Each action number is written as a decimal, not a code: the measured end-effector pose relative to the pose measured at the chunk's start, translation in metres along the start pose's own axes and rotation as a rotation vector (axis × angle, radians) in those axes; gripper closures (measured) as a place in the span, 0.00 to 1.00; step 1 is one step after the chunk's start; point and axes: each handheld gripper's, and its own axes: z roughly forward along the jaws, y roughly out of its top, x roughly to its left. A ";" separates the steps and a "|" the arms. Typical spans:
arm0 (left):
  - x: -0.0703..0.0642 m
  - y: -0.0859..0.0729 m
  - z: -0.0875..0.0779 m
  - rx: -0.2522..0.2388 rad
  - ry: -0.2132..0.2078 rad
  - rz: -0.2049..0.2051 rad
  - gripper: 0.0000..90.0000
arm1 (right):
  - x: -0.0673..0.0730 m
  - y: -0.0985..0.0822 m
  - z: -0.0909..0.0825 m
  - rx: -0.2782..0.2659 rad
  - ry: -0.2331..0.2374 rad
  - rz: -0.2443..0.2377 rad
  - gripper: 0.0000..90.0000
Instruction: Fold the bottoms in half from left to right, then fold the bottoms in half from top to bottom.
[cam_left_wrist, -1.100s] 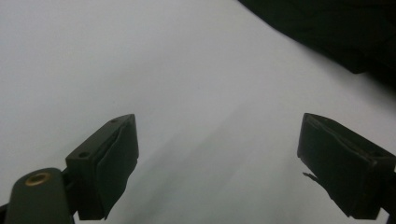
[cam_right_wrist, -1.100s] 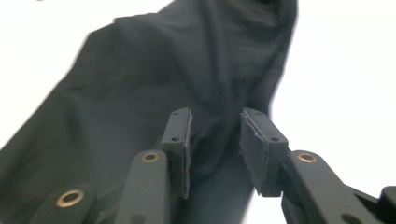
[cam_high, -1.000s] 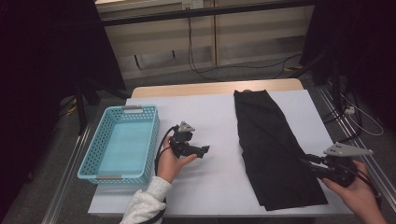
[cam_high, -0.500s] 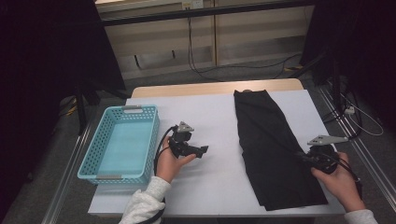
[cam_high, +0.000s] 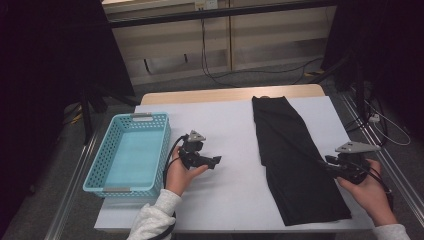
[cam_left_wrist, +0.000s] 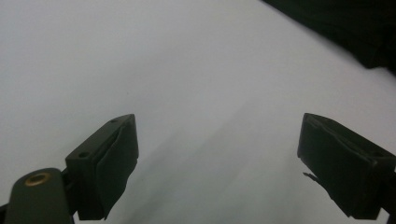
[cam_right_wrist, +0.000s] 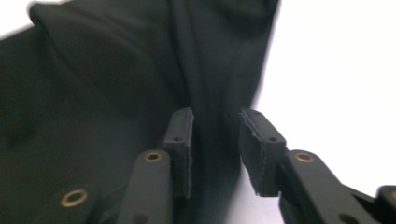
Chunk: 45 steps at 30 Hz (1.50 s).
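A: Right hand-held gripper (cam_high: 327, 163) sits low over the near right edge of the black cloth (cam_high: 290, 150), and its jaws have just been opening.

B: From the right gripper view, that same right hand-held gripper (cam_right_wrist: 215, 140) shows a narrow gap, with a fold of the black cloth (cam_right_wrist: 107, 93) running up between the pads. The pads stand just off the fabric on either side, so no squeeze on it.

A: And the cloth itself lies flat, a long strip running from the far edge of the white worktop (cam_high: 235, 125) down toward the near right corner.

B: Over to the left hand-held gripper (cam_high: 216, 161). It's held in the left hand (cam_high: 180, 172) near the middle of the worktop, well apart from the cloth.

A: The left gripper view has the left hand-held gripper (cam_left_wrist: 219, 158) spread wide, nothing between the jaws, bare white worktop (cam_left_wrist: 163, 70) beneath, and a dark corner of the cloth (cam_left_wrist: 355, 28) at the top right.

B: Light blue basket (cam_high: 95, 172) sits on the left side of the worktop, just beside that left hand.
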 end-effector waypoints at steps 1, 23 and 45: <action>0.000 -0.001 0.000 -0.006 0.003 -0.008 0.14 | 0.003 0.003 0.001 -0.011 0.005 0.000 0.67; 0.012 -0.018 -0.019 -0.009 0.046 -0.052 0.11 | 0.040 0.064 0.067 -0.084 0.056 0.007 0.28; 0.012 -0.020 -0.019 -0.005 0.058 -0.051 0.10 | 0.059 0.084 0.090 -0.094 0.063 -0.015 0.23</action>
